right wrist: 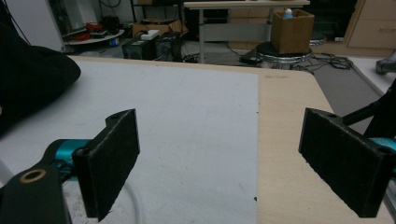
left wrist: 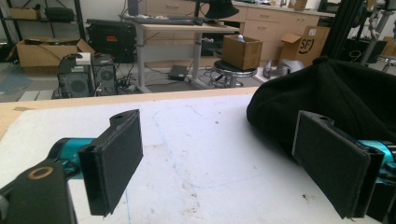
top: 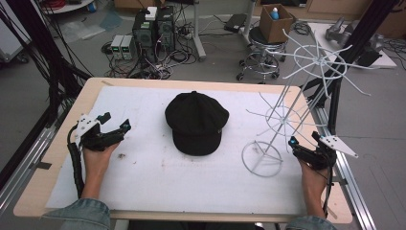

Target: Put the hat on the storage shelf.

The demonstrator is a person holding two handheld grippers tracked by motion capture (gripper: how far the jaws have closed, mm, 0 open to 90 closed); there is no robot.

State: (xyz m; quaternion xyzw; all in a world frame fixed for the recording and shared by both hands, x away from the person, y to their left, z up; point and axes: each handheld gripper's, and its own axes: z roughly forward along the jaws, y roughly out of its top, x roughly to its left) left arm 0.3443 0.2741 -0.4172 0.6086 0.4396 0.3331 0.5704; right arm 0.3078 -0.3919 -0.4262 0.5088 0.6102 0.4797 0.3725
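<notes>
Resting at the near corners of the table [top: 38, 191], two denim sleeves enter from the bottom of the high view, each hand carrying a gripper. The left hand [top: 95, 160] holds the left gripper [top: 114, 125] over the left side of the white mat [top: 158, 177], jaws spread wide with nothing between them; in the left gripper view the two black pads [left wrist: 114, 161] stand well apart over bare, scuffed mat with a faint blue pen line. The right hand [top: 310, 179] holds the right gripper [top: 302, 140] near the right edge of the table, jaws likewise spread and empty; in the right gripper view its pads [right wrist: 112, 154] frame the boundary between mat and bare wood. Just left of the right gripper stands a white wire rack [top: 287, 115], its round base ring on the mat, its stem leaning up to the right and carrying two tiers of radiating spokes. A black cap [top: 196, 122] lies near the middle of the mat, brim toward the person, apart from both grippers and from the rack; it shows at the right of the left gripper view, behind the right-hand pad, and at the left edge of the right gripper view. Beyond the far table edge, on the floor: computer towers [top: 154, 28] with tangled cables, and a stool [top: 261, 52] carrying a cardboard box [top: 276, 21] with a bottle inside.
</notes>
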